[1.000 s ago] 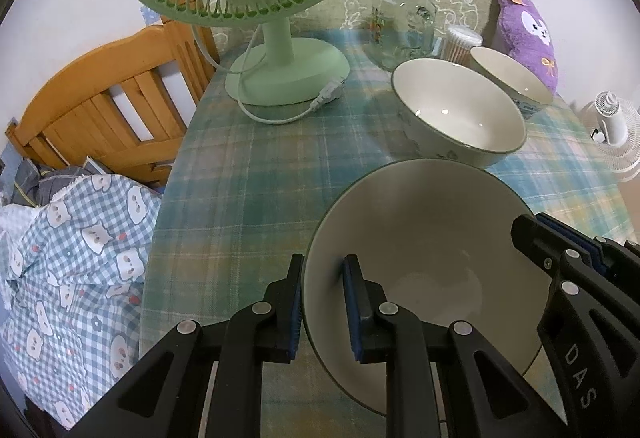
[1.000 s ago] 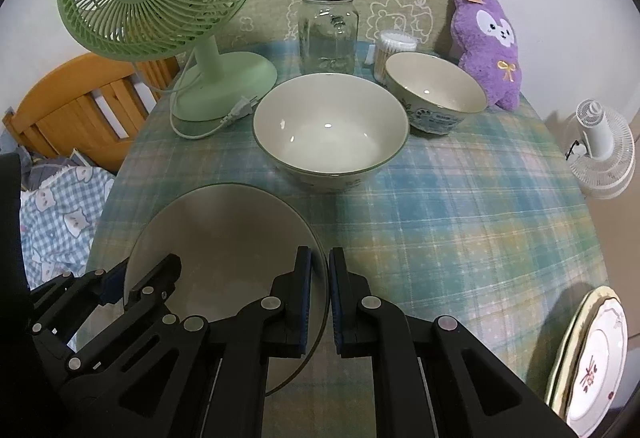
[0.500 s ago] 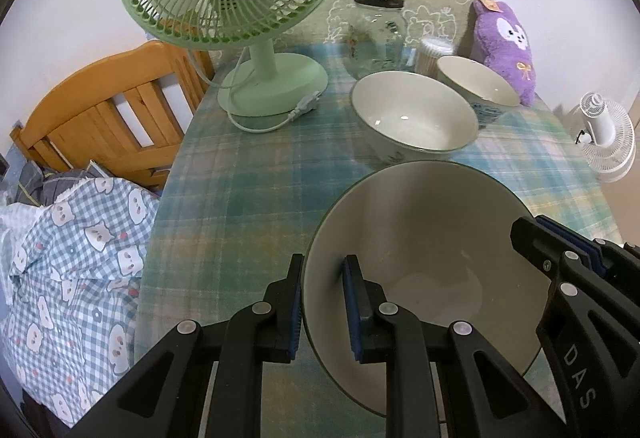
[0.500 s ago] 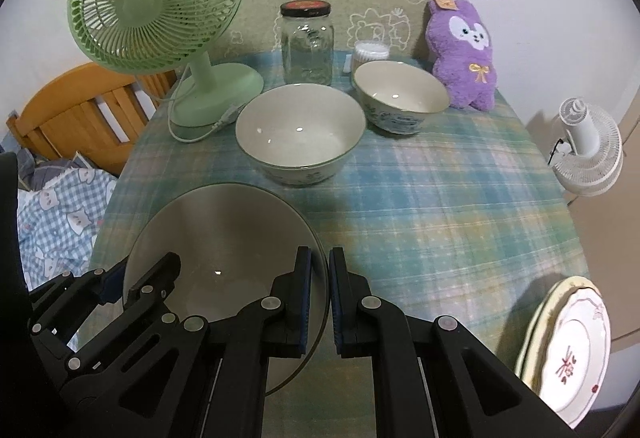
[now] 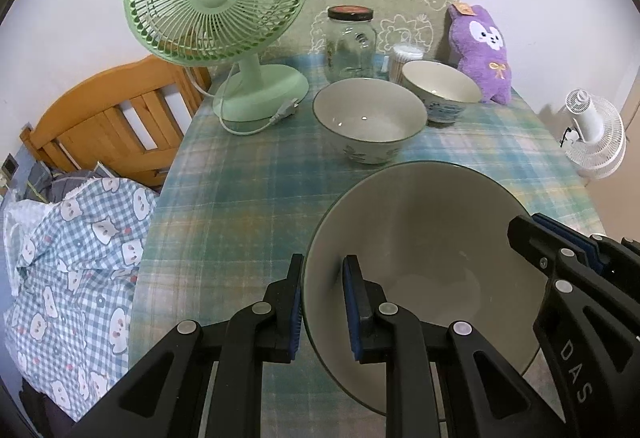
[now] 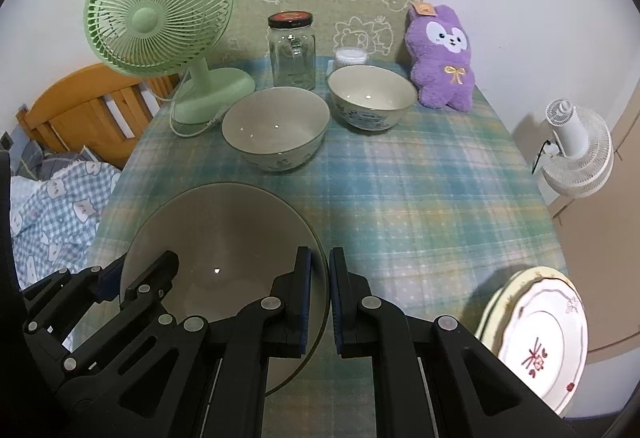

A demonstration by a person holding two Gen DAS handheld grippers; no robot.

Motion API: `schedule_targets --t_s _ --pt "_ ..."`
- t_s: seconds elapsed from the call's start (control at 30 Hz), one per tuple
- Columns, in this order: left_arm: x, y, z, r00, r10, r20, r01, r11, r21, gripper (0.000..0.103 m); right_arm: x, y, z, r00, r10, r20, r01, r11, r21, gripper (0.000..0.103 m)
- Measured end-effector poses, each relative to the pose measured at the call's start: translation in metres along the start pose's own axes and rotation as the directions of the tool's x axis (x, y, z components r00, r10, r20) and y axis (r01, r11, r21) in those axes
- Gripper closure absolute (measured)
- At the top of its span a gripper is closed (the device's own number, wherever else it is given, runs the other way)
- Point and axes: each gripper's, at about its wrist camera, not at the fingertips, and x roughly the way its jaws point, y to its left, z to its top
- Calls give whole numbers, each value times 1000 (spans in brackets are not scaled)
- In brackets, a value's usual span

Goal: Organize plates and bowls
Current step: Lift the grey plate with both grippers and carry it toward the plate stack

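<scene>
A large greenish-grey bowl (image 5: 420, 258) (image 6: 224, 250) hangs between both grippers above the plaid table (image 6: 420, 198). My left gripper (image 5: 322, 302) is shut on its left rim, one pad inside and one outside. My right gripper (image 6: 320, 294) is shut on the opposite rim. Each gripper shows in the other's view, the right gripper (image 5: 556, 242) and the left gripper (image 6: 132, 274). Farther back stand a medium flowered bowl (image 5: 370, 118) (image 6: 276, 126) and a smaller blue-patterned bowl (image 5: 440, 90) (image 6: 372, 98). Stacked plates (image 6: 536, 338) lie at the table's near right edge.
At the back stand a green desk fan (image 6: 160, 14) with its cord, a glass jar (image 6: 292, 50), a cotton swab tub (image 6: 351, 56) and a purple plush (image 6: 440, 58). A white fan (image 6: 576, 146) stands off the right side. A wooden bed frame (image 5: 104, 126) and checked bedding (image 5: 72, 246) lie left.
Both grippers have drawn back and upward with the large bowl still clamped. The fan, jar and other bowls look farther away, and more of the plate stack shows.
</scene>
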Motion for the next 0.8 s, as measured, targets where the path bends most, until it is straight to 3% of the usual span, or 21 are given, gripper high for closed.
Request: schedule_targets --t_s 0.8 --pt "-16 -63 -37 999 -18 -29 18 1000 12 87 -18 -66 -46 1000 -12 -19 12 1000 7 91"
